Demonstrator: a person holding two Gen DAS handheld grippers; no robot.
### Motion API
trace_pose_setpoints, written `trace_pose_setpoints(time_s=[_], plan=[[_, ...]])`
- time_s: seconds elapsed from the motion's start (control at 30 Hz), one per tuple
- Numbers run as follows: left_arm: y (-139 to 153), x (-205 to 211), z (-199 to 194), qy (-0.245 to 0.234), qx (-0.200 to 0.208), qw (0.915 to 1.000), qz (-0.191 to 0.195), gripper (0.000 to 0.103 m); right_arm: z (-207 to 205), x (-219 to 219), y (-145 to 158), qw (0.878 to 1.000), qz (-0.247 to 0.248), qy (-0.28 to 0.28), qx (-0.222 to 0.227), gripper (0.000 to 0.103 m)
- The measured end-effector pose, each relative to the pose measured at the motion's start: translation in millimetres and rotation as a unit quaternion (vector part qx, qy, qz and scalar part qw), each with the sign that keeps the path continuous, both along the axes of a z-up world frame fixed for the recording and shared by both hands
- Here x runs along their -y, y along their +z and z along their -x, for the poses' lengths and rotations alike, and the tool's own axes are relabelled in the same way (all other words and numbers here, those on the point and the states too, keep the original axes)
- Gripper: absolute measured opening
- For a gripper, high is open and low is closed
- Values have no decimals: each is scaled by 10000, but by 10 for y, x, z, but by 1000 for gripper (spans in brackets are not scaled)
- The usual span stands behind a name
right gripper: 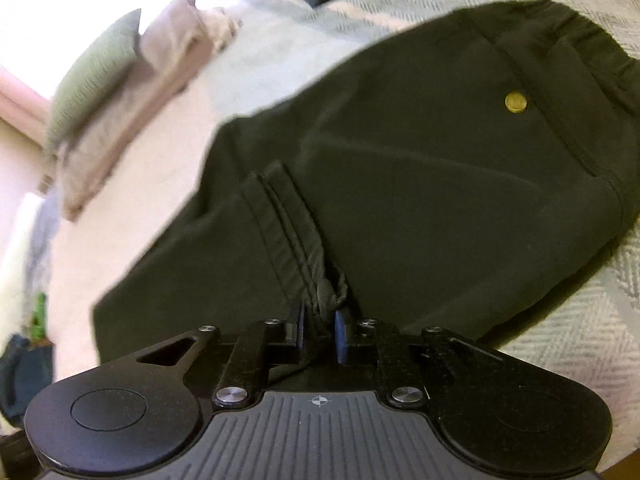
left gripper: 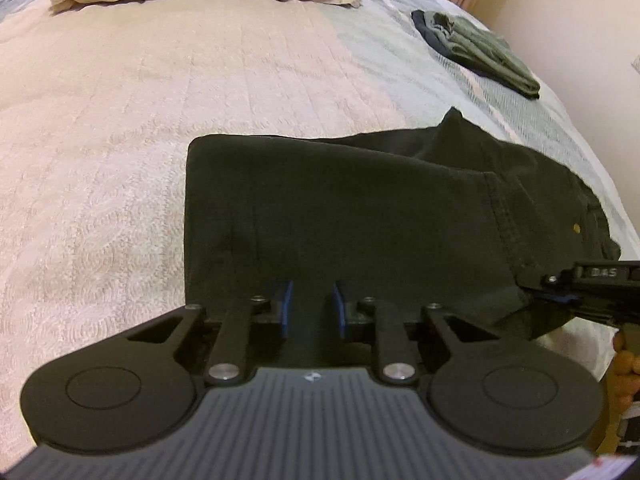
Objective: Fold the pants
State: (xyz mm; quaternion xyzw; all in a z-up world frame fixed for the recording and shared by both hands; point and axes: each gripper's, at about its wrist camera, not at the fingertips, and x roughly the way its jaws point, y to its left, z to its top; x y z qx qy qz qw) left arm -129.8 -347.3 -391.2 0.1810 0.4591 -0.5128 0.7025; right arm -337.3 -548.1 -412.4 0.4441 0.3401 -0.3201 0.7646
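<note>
Spread as it is across the bed (left gripper: 160,120), the quilted cover gives a soft, yielding base. Dark pants (left gripper: 340,208) lie on it near the edge, already doubled; cloth looks mid-weight, limp, not slippery, thick at the seams. Best hold: bunched hems or the waistband edge, where layers stack. Right hand-held gripper (right gripper: 319,330) is clenched on a gathered hem fold. Left hand-held gripper (left gripper: 312,308) sits at the near edge, jaws narrow with fabric between; cannot tell if it bites. Brass rivet (right gripper: 515,102) by the pocket.
</note>
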Motion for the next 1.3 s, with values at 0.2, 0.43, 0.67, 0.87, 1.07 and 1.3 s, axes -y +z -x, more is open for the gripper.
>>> trace_pose_setpoints(time_s=[0.2,0.43,0.67,0.87,1.07,1.3], plan=[[172,44,-99,46,114,9998,-126,19,-477,15,324,9830,772,902,-1404,26],[343,250,-448,223,595,9979,91,19,-779,-53,673,9604,1998,1754,-832,27],[-31,641,-659,187,789,9961,-341,20,-1232,30,-40,9320,2213,2553,-1309,24],[-61,758,-552,140,1077,9915,-710,20,-1197,84,-51,9287,2221,2543,-1535,25],[178,566,-483,309,690,9907,-1130,20,-765,-68,371,9431,1901,2413,-1270,25],[168,301,-158,415,601,9861,-1492,22,-537,-345,356,9384,1590,2768,-1324,25]])
